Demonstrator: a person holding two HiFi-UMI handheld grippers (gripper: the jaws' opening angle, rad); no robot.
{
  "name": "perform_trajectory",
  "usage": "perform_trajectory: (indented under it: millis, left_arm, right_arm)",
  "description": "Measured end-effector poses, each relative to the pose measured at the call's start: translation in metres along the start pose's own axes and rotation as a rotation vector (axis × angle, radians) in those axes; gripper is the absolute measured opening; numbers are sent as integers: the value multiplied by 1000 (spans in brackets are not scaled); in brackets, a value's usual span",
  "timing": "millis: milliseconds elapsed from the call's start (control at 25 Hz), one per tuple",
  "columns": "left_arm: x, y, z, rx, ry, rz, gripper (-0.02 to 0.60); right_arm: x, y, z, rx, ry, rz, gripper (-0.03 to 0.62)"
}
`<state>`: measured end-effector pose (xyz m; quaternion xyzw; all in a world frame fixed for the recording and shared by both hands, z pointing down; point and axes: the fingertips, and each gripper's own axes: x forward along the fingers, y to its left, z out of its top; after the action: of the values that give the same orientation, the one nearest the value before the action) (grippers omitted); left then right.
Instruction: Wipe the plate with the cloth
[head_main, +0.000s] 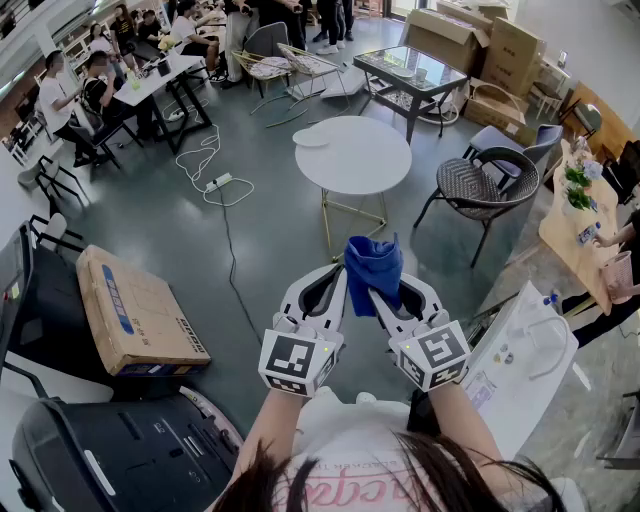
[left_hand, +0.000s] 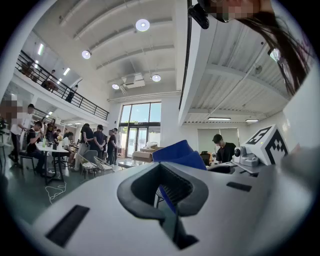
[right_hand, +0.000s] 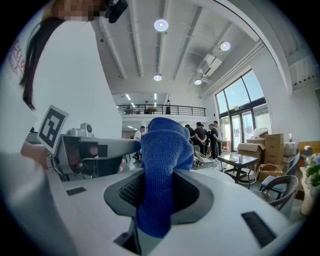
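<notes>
Round white table (head_main: 370, 165) on thin legs, standing on the grey floor (head_main: 150, 225). A white plate (head_main: 311, 138) lies near its left edge. Also on the floor: a flat cardboard box (head_main: 135, 310) at left, a looped cable (head_main: 218, 183), and a dark wicker chair (head_main: 490, 185) beside the table.

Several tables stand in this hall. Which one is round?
The white table just beyond the blue cloth, with a white plate at its left edge. The glass-topped table and the long table with seated people are rectangular.
</notes>
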<state>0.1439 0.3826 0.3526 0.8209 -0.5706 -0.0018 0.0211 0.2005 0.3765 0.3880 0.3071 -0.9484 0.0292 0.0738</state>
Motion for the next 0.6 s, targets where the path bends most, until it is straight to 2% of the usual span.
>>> perform_trajectory:
  millis: [320,600]
  left_arm:
    - [-14,3,-1,10,-12,69,8]
    - [-34,25,-2,22,-14,74,8]
  right_arm:
    - [-3,5,0,-35,45,19,132]
    - [9,25,1,-36,43,28,132]
